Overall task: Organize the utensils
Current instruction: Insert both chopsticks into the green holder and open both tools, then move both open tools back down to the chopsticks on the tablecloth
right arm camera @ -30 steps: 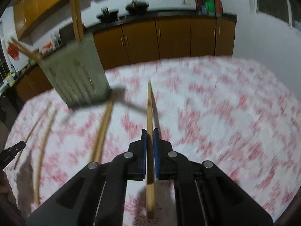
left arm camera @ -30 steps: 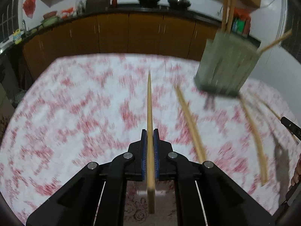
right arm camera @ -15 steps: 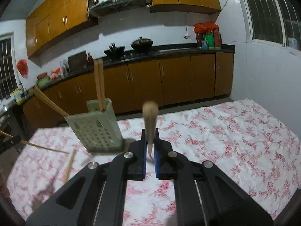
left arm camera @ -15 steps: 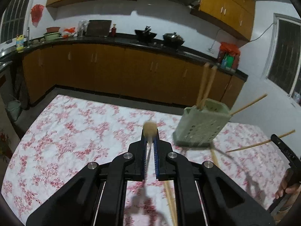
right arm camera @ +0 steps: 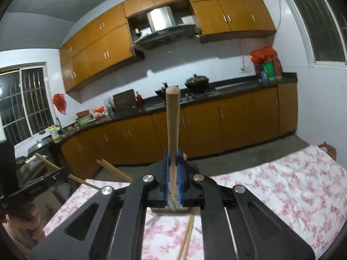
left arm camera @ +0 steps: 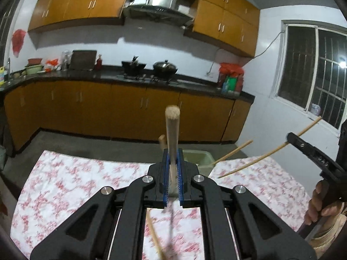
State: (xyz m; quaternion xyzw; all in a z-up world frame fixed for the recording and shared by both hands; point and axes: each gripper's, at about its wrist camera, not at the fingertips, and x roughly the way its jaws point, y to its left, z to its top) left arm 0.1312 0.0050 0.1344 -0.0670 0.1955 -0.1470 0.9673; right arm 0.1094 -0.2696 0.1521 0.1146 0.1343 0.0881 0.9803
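My left gripper point(left arm camera: 172, 169) is shut on a wooden chopstick point(left arm camera: 172, 134) that points up and forward. My right gripper point(right arm camera: 173, 171) is shut on another wooden chopstick point(right arm camera: 172, 125), also pointing up. In the left wrist view the pale green utensil basket point(left arm camera: 198, 159) stands just behind the fingers on the floral tablecloth point(left arm camera: 71, 186), with a chopstick point(left arm camera: 233, 152) leaning out of it. The right gripper also shows in that view point(left arm camera: 290, 139), holding its chopstick point(left arm camera: 260, 158). A loose chopstick point(left arm camera: 155, 238) lies on the cloth below. The basket is hidden in the right wrist view.
A loose chopstick point(right arm camera: 187, 236) lies on the cloth under the right gripper. Brown kitchen cabinets point(left arm camera: 130, 108) with a stove and woks point(left arm camera: 149, 68) run along the far wall. A barred window point(left arm camera: 312, 75) is at the right. The table's far edge point(left arm camera: 91, 158) meets the grey floor.
Both grippers have tilted up from looking down at the table to facing the kitchen wall, each keeping its chopstick. The basket now sits low behind the left fingers.
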